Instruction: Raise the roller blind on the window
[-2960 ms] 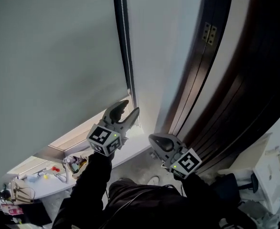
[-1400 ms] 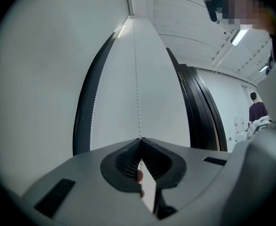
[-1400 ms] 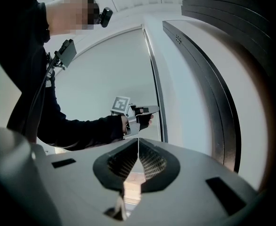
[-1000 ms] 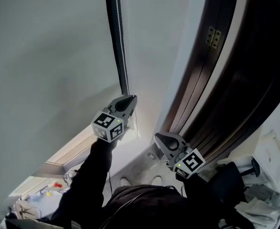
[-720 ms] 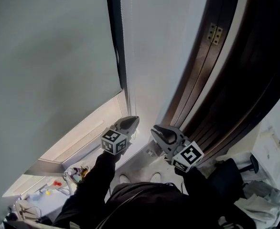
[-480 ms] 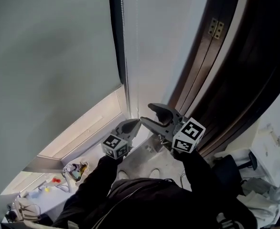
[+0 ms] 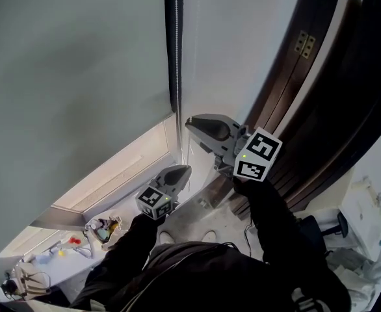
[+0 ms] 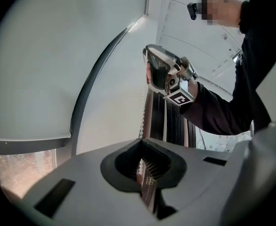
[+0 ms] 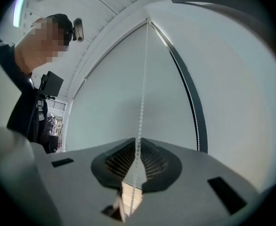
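Window (image 7: 116,174) more uncovered; left tool (image 7: 184,169) pinches chain (image 9: 141,102) lower, raised right tool (image 7: 192,123) closing around it.

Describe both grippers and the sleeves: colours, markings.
Both the left gripper and right gripper have grey moulded shells, tapered jaws and dark ribbed pads. Each carries a white cube with black square markers and a green light. The sleeves are black and long. The right jaws have just been closing, with the chain between them.

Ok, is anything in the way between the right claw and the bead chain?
Nothing visible. The white bead chain runs between the jaws of the right claw, which have just been closing but show a gap around it. The left claw is shut on the chain lower down.
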